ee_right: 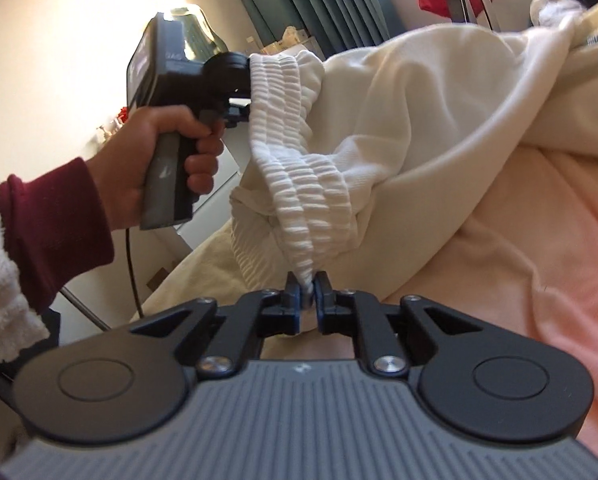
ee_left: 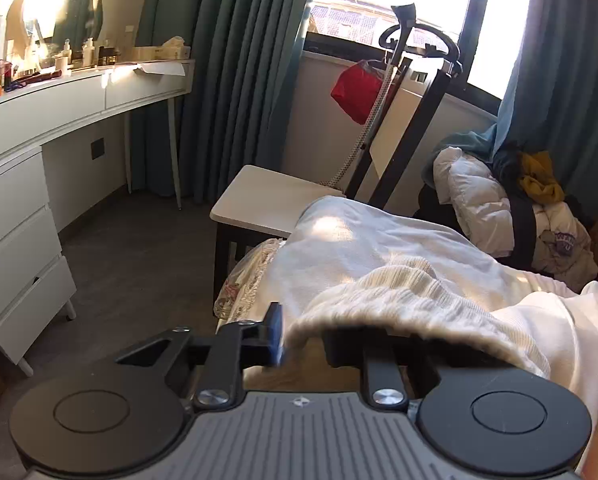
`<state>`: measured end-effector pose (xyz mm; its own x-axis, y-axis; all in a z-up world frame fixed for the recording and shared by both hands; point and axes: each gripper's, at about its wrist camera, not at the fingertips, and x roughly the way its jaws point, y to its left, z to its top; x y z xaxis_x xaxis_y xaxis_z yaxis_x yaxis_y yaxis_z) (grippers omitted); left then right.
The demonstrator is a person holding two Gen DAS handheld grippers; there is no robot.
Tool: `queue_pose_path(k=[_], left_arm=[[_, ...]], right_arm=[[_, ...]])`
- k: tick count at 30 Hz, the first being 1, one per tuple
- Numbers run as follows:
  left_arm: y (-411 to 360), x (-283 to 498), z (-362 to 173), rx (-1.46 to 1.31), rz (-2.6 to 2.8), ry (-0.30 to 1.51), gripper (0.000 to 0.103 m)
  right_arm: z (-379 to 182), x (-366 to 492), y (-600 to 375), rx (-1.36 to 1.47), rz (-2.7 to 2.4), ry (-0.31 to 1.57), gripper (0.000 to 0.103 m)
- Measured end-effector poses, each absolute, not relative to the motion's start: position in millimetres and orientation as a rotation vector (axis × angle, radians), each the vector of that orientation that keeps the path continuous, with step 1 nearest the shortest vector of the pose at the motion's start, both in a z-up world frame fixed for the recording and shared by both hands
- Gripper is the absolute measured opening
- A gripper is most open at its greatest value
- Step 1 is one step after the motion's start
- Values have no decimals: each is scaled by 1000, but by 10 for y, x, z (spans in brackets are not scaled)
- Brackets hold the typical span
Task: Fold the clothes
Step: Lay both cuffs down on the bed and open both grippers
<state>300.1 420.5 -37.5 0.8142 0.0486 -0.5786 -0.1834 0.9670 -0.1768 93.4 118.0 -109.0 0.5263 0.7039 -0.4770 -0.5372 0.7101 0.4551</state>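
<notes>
my right hand-held gripper (ee_right: 307, 294) pinched tight on ribbed waistband (ee_right: 299, 184); left hand-held gripper (ee_left: 303, 338) grip hidden by cloth, cannot tell. thin bite, tug could slip band free.

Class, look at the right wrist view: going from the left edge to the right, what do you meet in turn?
Dark red sleeve → hand on the left gripper's handle → ribbed white waistband → cream garment → pink blanket.
</notes>
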Motion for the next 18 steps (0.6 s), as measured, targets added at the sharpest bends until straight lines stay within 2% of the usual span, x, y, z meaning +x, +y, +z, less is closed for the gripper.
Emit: queue_pose_path(k=[2, 4, 6, 7, 9, 18], left_arm=[[4237, 2812, -335, -234, 151, 603, 43], [4244, 2583, -263, -242, 173, 594, 48], [4234, 2329, -177, -258, 194, 582, 58], [4213, 2186, -137, -260, 195, 571, 60], [4162, 1900, -58, -264, 195, 551, 61], [3077, 720, 256, -207, 32, 471, 64]], right_arm=[[-1027, 922, 1124, 266, 757, 691, 18], [-948, 832, 1075, 247, 755, 683, 22], [-854, 738, 956, 216, 734, 665, 41], [-806, 692, 895, 200, 724, 655, 47], [-720, 569, 713, 199, 713, 632, 66], [-188, 81, -118, 156, 570, 521, 66]])
